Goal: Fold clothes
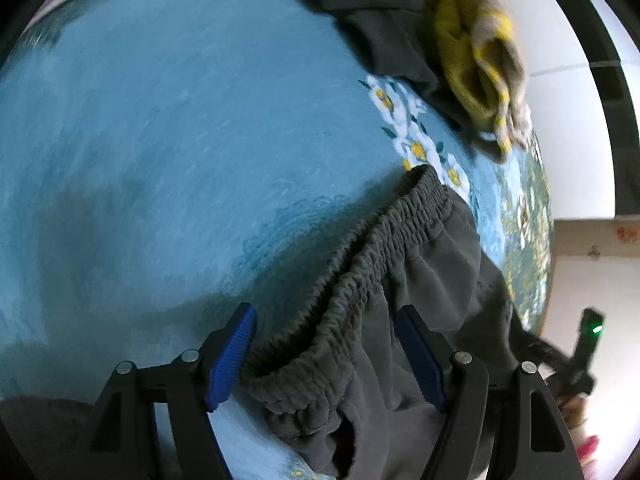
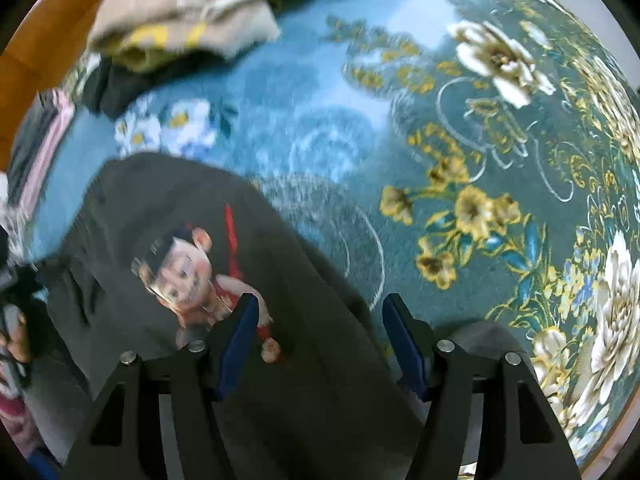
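A pair of dark grey trousers (image 1: 400, 300) lies on a blue floral carpet (image 1: 160, 140), and every place below is given from those trousers.

In the left wrist view the left gripper (image 1: 324, 360) hangs just above the near end of the waistband (image 1: 360, 260). Its blue ribbed pads (image 1: 232, 360) stand wide apart, one on each side of the band, and press on nothing. In the right wrist view the right gripper (image 2: 320, 344) points straight down over the trouser cloth, beside a printed cartoon figure (image 2: 188, 276). Its jaws are also wide, with cloth beneath them but nothing clamped.

Progress, as a judgement: the trousers look laid out or folded once lengthwise, with further folds likely still to come. Beyond the far end of the waistband sits a loose pile: a dark garment (image 1: 380, 20) with a yellow and beige knit (image 1: 480, 60) on top. The right wrist view shows that knit (image 2: 180, 20) folded fairly flat, so some pieces may be finished. How many remain cannot be told.

The trousers are soft, matte, brushed cloth, like fleece. The waistband is thick, gathered elastic with tight puckered ridges. The print is smooth and slightly glossy. The carpet is short pile, blue with white and gold flowers. The knit looks thick and fuzzy. Both views are somewhat blurred.
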Available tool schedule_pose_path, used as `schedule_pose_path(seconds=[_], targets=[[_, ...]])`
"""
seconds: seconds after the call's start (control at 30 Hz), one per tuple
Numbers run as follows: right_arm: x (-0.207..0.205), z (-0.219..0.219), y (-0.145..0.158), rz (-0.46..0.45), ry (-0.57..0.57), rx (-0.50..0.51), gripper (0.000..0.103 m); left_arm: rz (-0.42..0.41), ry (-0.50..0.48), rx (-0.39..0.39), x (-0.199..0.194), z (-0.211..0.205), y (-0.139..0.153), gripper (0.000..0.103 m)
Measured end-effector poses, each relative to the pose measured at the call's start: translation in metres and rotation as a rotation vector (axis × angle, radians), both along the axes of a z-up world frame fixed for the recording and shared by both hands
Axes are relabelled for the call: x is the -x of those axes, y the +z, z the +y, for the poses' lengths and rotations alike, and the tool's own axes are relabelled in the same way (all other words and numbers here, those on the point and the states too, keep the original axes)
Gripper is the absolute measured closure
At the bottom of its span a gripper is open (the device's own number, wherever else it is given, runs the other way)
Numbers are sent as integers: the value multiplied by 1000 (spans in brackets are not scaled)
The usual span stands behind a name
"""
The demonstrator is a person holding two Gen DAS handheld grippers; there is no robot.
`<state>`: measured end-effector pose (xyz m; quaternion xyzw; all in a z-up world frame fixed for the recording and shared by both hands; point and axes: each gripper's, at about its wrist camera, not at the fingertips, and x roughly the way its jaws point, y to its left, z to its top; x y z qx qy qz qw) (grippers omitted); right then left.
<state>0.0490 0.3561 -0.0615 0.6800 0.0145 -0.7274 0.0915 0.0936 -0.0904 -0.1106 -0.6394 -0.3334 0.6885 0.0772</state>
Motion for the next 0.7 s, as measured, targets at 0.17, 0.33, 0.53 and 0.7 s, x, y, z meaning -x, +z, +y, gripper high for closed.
schedule_pose_path(seconds=[0.17,0.33,0.53,0.7], targets=[[-8,5,-11,-27,-29,4,37,25,-30,5,3,5,5,28],[-13,6,-4,-13,-89,3,65,49,-62,25,5,9,11,38],[-11,-17,28,81,-39,-75,98,81,-84,2,6,11,15,71],[19,-36,87,269,-7,-164,99,160,-95,16,4,14,27,77]])
